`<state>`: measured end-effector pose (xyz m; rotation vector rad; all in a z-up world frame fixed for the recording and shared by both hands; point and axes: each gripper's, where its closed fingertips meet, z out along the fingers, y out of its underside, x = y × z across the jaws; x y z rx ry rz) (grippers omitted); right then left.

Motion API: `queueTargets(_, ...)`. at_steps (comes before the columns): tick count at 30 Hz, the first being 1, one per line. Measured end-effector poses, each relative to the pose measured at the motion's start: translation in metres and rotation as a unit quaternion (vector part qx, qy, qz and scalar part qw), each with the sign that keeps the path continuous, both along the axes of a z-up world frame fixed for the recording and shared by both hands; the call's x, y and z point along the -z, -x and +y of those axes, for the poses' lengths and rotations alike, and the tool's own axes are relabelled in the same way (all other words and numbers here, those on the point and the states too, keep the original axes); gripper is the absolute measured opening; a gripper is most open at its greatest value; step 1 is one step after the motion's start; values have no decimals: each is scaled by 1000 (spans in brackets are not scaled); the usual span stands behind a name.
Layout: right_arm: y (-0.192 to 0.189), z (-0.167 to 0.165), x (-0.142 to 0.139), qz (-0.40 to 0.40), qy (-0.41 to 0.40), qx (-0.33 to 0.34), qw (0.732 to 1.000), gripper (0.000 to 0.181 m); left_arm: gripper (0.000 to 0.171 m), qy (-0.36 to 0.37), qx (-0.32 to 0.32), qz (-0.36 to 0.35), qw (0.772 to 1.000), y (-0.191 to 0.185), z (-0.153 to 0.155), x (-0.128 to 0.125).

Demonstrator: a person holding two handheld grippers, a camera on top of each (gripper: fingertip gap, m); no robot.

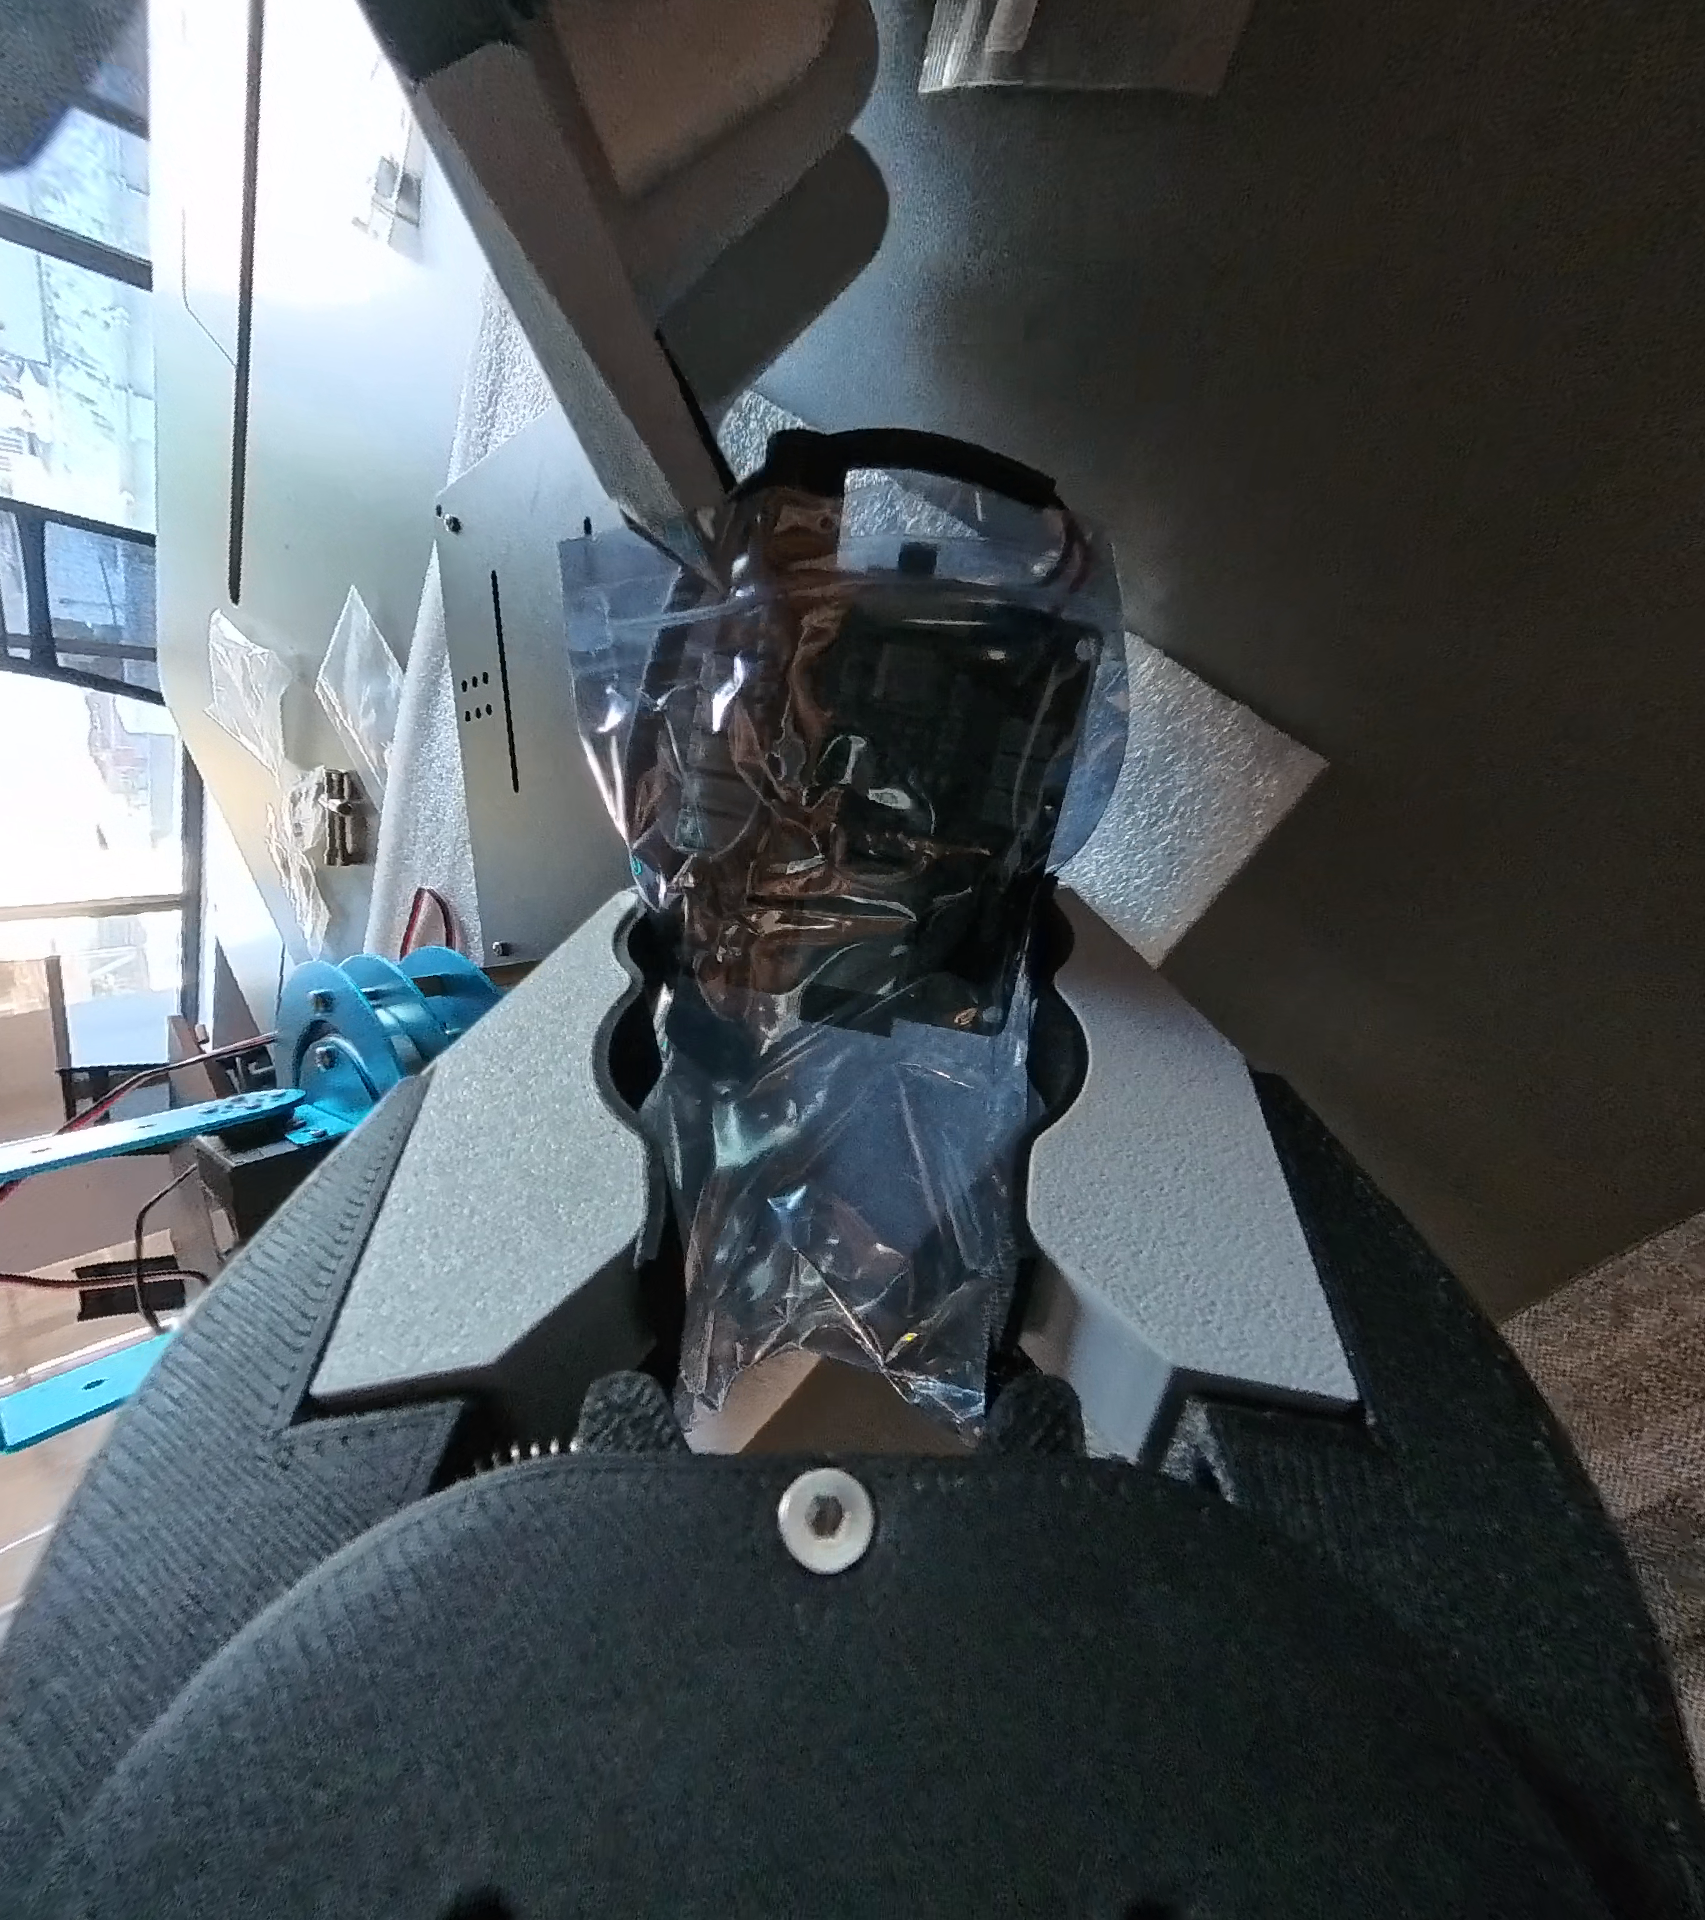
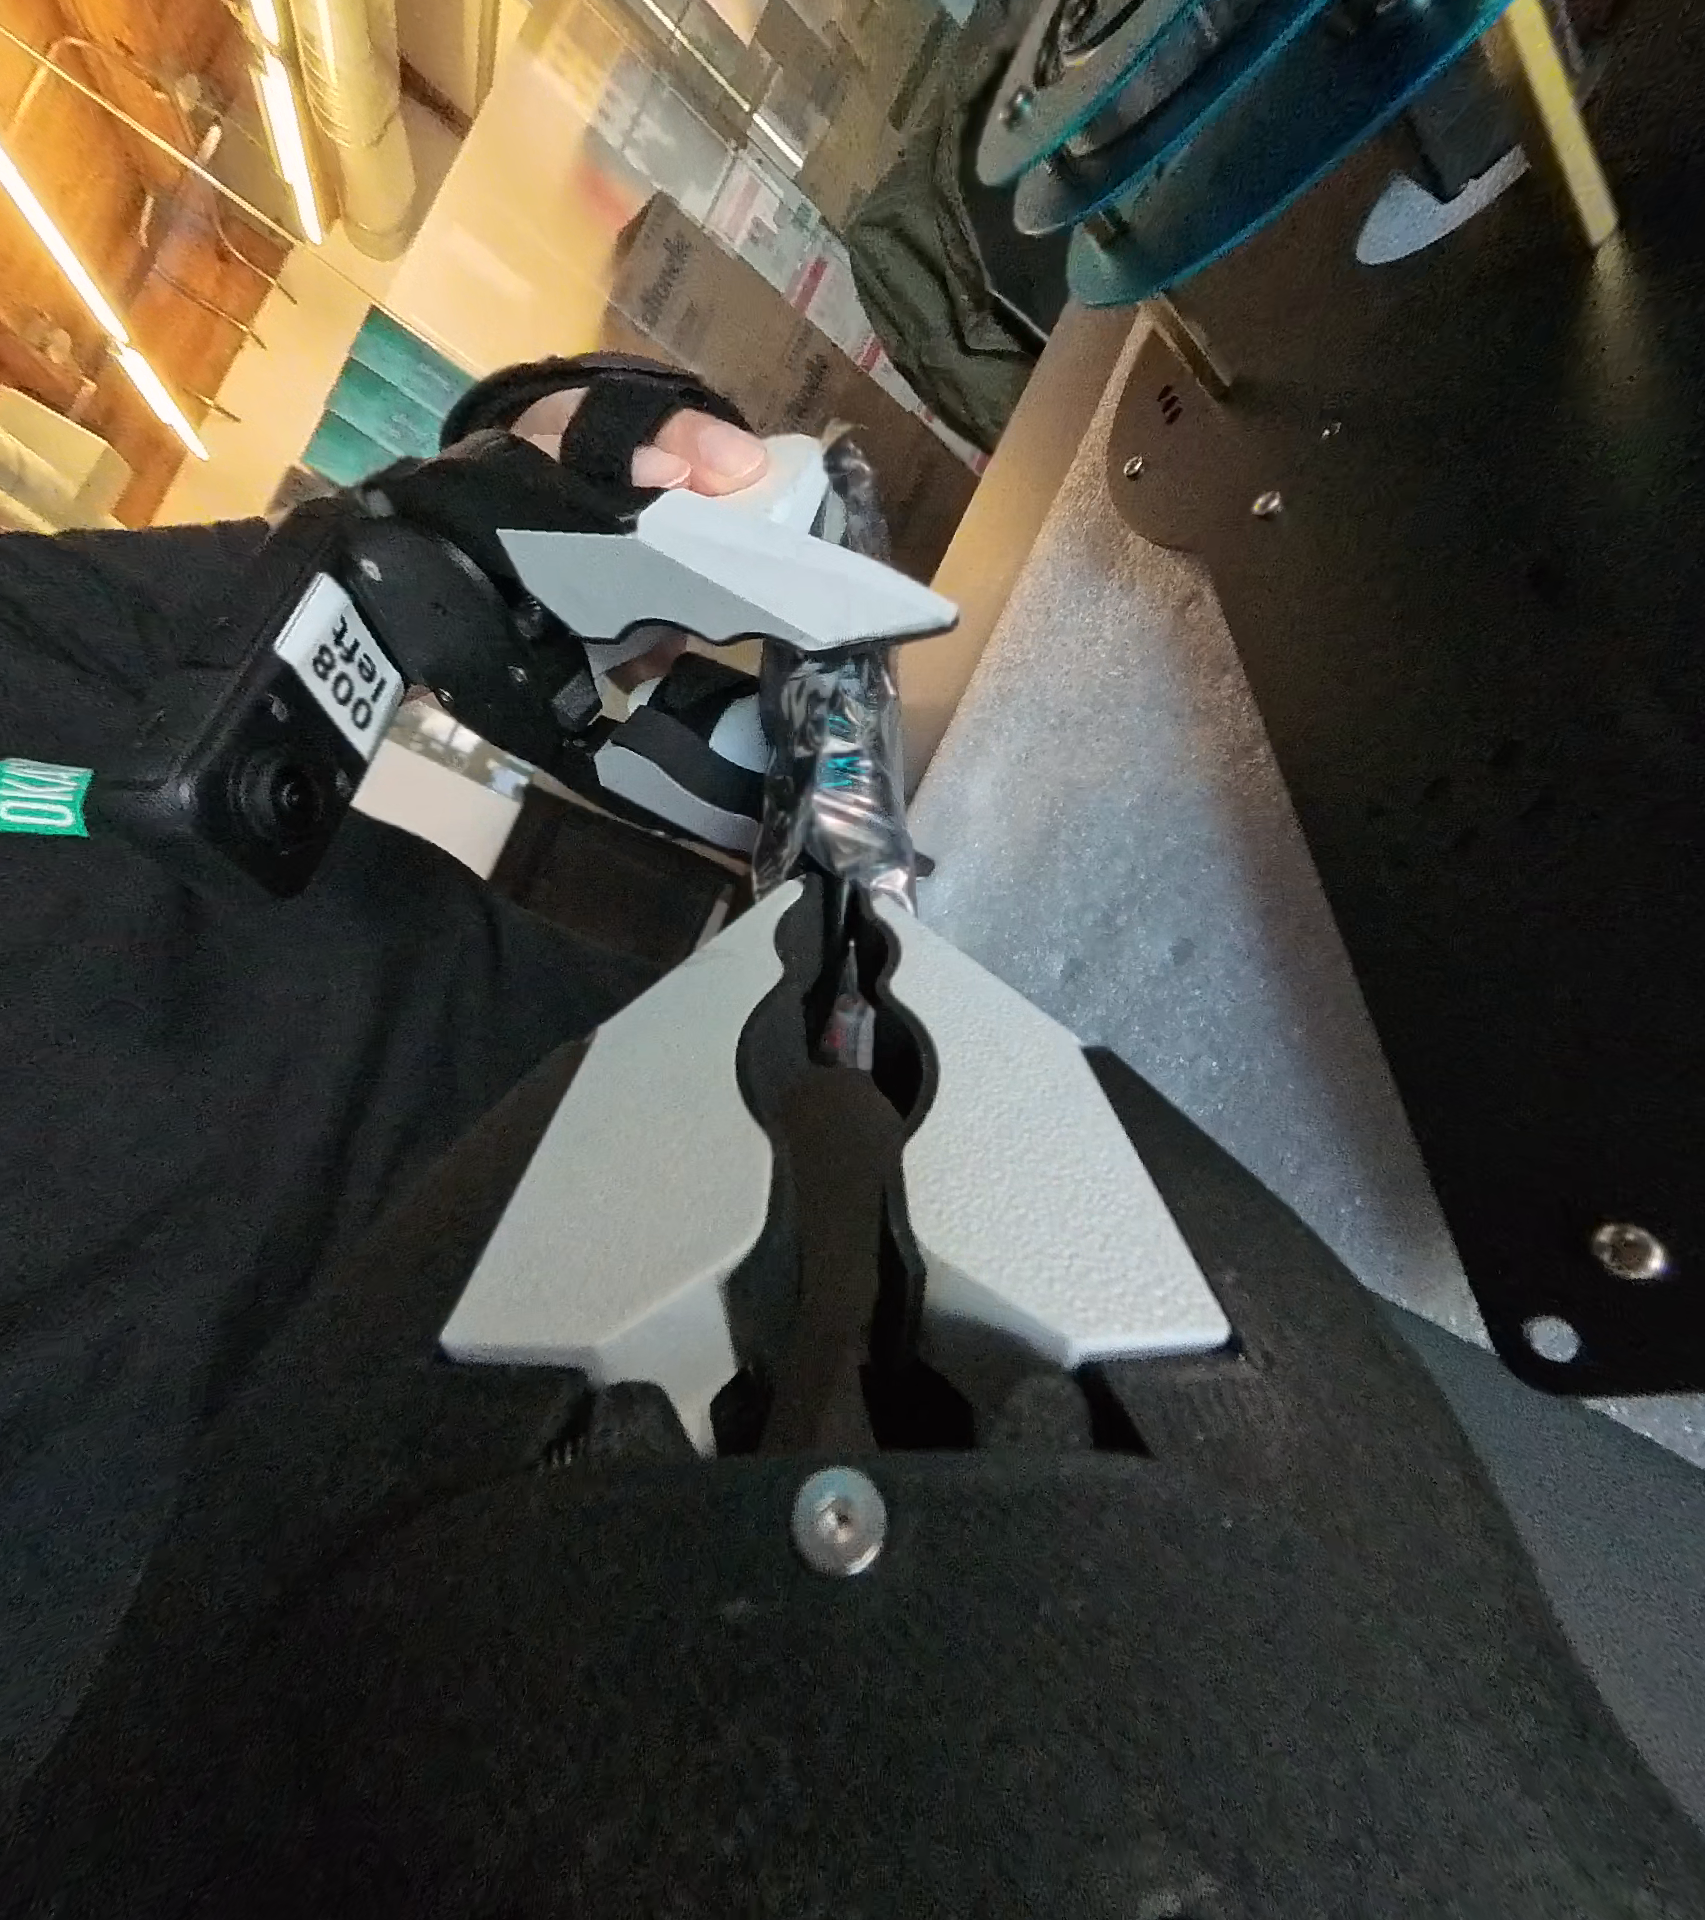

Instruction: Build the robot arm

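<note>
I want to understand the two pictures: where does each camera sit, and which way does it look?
Left wrist view: sits on the left tool, looking along its fingers at the shiny plastic bag they pinch; the right tool's tips enter from above.
Right wrist view: sits on the right tool, facing the left tool, gloved hand, black sleeve.
Shared: the bag, both tools.

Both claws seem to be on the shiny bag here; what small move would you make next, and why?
Probably ease the right claw gently away from the left claw. Both are shut on the same crinkled anti-static bag, at opposite ends, and the dark electronics board inside is still fully enclosed.
</note>
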<state>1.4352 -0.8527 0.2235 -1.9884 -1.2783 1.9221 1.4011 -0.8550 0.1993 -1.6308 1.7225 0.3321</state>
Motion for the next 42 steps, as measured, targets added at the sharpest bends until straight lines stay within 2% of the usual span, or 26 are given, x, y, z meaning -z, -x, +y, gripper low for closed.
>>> queueTargets(7,0,4,5,-20,-37,15,999,3,71,7,0,1,1000,0,1,0)
queueTargets(15,-3,12,5,-18,11,13,1000,4,78,52,-36,-30,998,8,4,1)
queueTargets(22,5,5,1,-12,33,4,999,4,68,52,-25,-34,998,6,1,3)
queueTargets(32,7,12,9,-59,-45,27,997,3,70,76,-37,-33,996,7,4,4)
queueTargets(37,3,17,6,-41,-1,35,999,3,82,88,-58,-40,994,11,9,3)
queueTargets(42,-8,18,-1,-12,-43,27,999,3,83,134,-98,-80,983,23,8,5)
